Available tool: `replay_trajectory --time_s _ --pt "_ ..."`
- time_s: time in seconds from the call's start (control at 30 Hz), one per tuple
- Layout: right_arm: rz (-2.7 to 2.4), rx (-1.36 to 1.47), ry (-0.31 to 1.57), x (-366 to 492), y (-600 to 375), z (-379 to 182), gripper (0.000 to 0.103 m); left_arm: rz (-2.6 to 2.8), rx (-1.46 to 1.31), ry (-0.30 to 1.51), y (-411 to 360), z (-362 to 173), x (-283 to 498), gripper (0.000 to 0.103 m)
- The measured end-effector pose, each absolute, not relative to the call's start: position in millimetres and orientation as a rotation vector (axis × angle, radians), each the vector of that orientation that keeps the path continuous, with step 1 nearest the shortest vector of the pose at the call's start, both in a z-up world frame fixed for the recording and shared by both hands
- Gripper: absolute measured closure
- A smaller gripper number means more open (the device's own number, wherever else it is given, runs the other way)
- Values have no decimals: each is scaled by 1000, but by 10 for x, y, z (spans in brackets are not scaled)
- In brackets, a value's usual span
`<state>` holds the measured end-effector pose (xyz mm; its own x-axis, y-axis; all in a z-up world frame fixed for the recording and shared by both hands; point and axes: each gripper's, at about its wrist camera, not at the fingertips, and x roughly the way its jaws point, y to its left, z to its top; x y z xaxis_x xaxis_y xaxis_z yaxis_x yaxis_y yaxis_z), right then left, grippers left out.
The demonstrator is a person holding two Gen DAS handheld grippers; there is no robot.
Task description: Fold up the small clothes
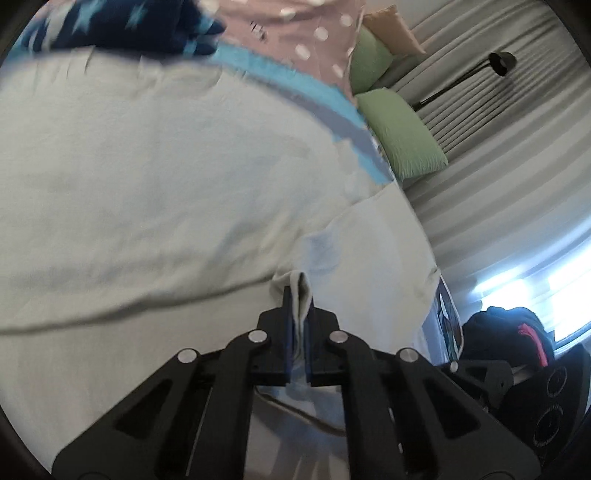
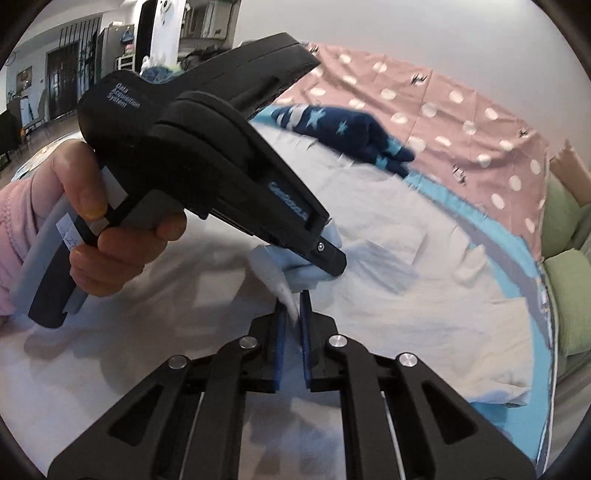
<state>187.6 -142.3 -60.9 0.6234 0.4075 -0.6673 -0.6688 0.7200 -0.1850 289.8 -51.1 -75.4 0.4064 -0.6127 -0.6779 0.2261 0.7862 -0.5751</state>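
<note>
A pale white-blue garment (image 1: 166, 192) lies spread over the bed and fills most of the left wrist view. My left gripper (image 1: 298, 295) is shut on a folded edge of it. In the right wrist view my right gripper (image 2: 292, 301) is shut on a bunched corner of the same pale garment (image 2: 388, 295). The left gripper (image 2: 330, 264) shows there too, held in a hand, its tip pinching the cloth just above my right fingertips. A navy garment with light stars (image 2: 347, 129) lies at the far edge of the pale one and also shows in the left wrist view (image 1: 140, 26).
A pink polka-dot cover (image 2: 443, 107) and a bright blue sheet edge (image 2: 517, 251) lie behind the garment. Green pillows (image 1: 402, 136) sit by the curtain with a black lamp (image 1: 498, 62). A dark bag (image 1: 509, 332) is at lower right.
</note>
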Motion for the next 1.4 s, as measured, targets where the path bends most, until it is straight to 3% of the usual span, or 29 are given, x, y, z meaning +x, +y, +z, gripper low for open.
replay_trajectory --time_s 0.2,0.37,0.8,1.27,1.4 --pt "573 -342 527 1967 -1416 -205 94 -593 -267 855 -615 171 2988 99" --pt "631 -239 520 2258 -1216 68 94 -514 -169 785 -372 529 3054 98" --pt "868 -255 658 2662 103 -99 94 -226 -160 879 969 197 3105 98" --pt "969 -245 765 2701 806 -417 94 -101 -191 933 1687 -219 2959 98" --pt "965 -237 796 2722 878 -492 94 -49 -202 953 1826 -437 2963 94"
